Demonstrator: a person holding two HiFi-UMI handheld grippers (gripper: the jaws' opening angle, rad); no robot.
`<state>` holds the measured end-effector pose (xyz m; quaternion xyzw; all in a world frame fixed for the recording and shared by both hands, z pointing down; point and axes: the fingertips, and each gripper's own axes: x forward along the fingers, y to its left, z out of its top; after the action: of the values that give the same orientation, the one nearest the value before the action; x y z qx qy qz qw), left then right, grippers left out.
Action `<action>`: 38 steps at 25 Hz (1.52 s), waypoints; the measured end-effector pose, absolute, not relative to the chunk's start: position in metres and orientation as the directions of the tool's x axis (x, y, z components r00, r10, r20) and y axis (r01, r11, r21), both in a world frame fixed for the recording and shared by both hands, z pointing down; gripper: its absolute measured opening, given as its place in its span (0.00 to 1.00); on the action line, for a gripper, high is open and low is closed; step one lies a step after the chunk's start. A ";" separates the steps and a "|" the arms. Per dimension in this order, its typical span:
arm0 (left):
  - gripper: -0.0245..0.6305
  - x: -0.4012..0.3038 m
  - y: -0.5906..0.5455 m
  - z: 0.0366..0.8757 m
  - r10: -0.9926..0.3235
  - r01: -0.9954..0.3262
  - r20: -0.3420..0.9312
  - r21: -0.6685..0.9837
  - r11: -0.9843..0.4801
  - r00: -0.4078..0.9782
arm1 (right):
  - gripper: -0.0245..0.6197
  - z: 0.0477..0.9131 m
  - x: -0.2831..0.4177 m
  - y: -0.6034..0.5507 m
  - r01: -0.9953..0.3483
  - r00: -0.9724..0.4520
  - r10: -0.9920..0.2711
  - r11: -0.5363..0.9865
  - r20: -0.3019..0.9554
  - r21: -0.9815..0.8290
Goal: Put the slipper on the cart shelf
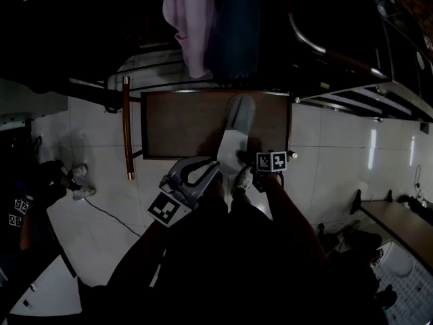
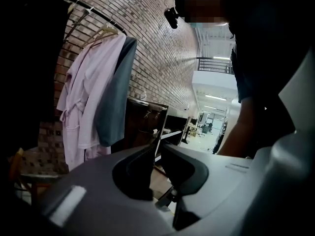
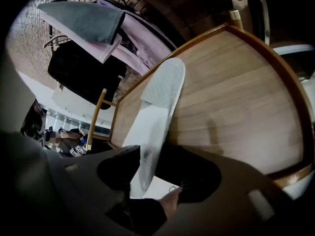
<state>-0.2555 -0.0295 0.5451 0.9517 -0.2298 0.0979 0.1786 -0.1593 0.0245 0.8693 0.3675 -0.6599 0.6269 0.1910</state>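
A grey-white slipper lies lengthwise over the brown wooden cart shelf, toe pointing away from me. My right gripper is shut on its near heel end. In the right gripper view the slipper runs out from between the jaws of that gripper and over the shelf boards; whether its sole rests on the wood I cannot tell. My left gripper hovers just left of the slipper at the shelf's front edge. Its jaws stand shut with nothing between them.
A pink robe and a dark garment hang above the shelf's far side. A wooden cart post stands at the left. Another person crouches on the white tiled floor at far left. A wooden table is at right.
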 end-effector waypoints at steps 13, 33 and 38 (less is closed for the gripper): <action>0.11 -0.264 -0.025 0.549 -0.417 -0.493 0.285 0.300 -0.817 0.863 | 0.23 0.869 -0.184 0.019 -0.677 -0.708 -0.203 -0.076 0.676 -0.732; 0.08 -0.235 0.008 0.492 -0.447 -0.483 0.190 0.262 -0.835 0.874 | 0.13 0.636 -0.115 0.018 -0.660 -0.699 -0.563 0.271 0.441 -0.701; 0.08 -0.222 0.007 0.448 -0.458 -0.477 0.136 0.212 -0.853 0.879 | 0.14 0.544 -0.105 0.005 -0.693 -0.678 -0.652 0.413 0.339 -0.591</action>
<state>-0.2222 0.0068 0.4485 0.9617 -0.2430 0.0400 0.1206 -0.1052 0.0054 0.5437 0.4003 -0.8400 0.3652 0.0279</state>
